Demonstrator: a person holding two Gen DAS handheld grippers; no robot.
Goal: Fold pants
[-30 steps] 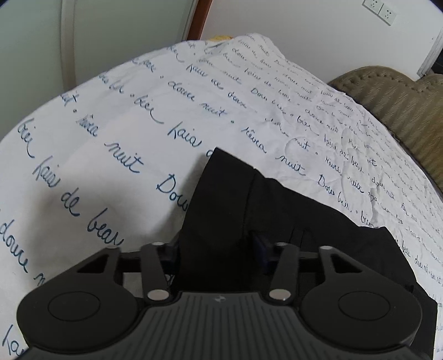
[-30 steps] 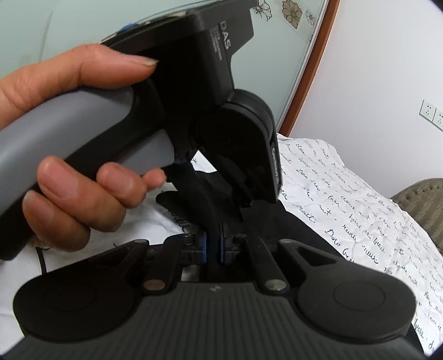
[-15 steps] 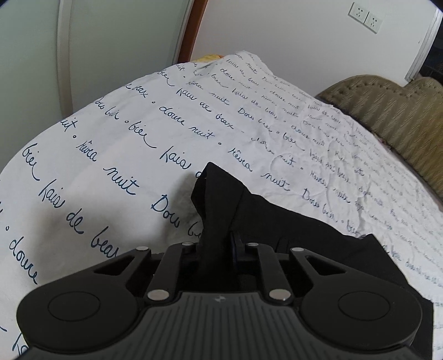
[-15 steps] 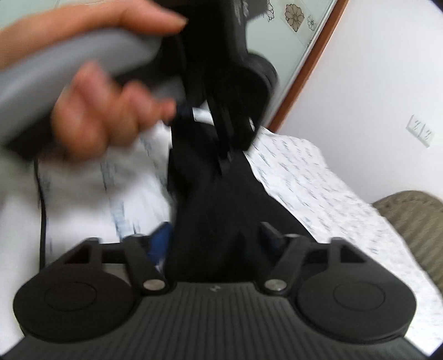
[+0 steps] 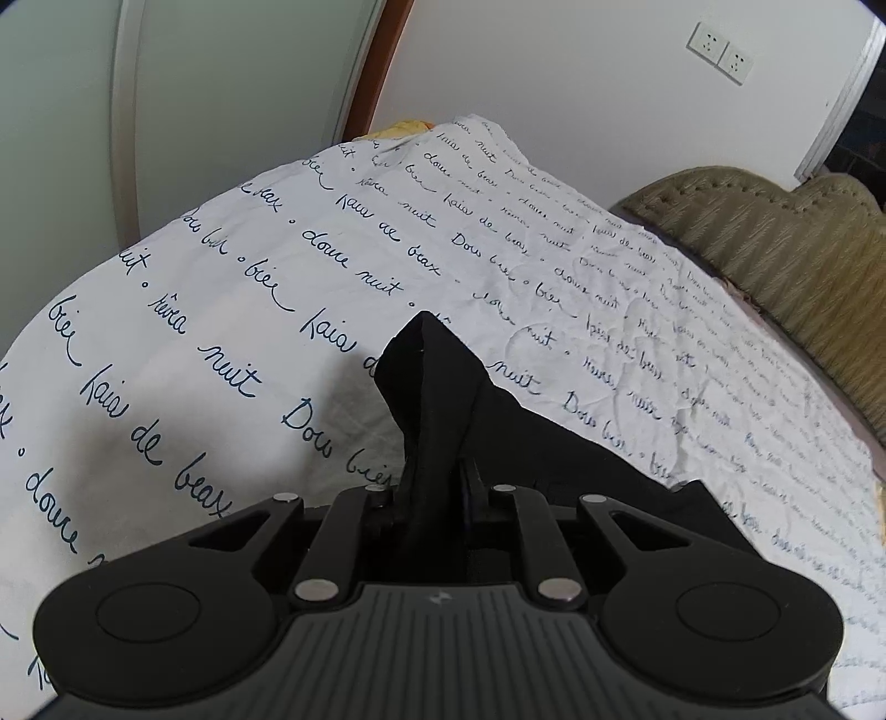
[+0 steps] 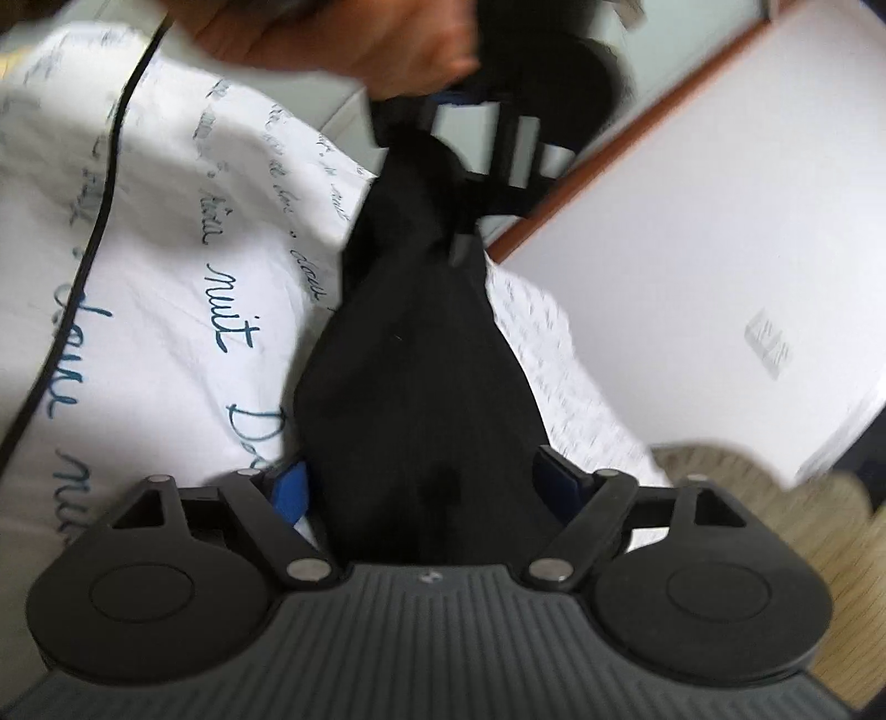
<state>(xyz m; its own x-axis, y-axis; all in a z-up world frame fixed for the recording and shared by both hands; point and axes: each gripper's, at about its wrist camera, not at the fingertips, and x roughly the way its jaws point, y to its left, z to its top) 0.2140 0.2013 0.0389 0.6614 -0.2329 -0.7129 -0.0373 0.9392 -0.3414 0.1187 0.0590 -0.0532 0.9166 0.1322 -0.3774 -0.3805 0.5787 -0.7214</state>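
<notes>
The black pants (image 5: 554,443) lie on a white bedsheet (image 5: 221,310) printed with blue script. My left gripper (image 5: 432,487) is shut on a bunched fold of them, and a pointed corner of cloth sticks up past the fingertips. In the blurred right wrist view, the pants (image 6: 410,360) hang in a taut strip from the left gripper (image 6: 482,138), which a hand (image 6: 360,50) holds at the top. My right gripper (image 6: 423,482) stands wide with its jaws closing. The strip runs between its blue pads (image 6: 288,490), and I see no firm pinch.
An olive upholstered headboard (image 5: 775,249) borders the bed on the right. Wall sockets (image 5: 720,50) sit on the white wall behind, next to a brown door frame (image 5: 387,55). A black cable (image 6: 105,183) trails over the sheet at left.
The left gripper shut on the pants fold and lifted it. The right gripper let go of the cloth, its jaws spread wide, and it sank and rolled below the left gripper.
</notes>
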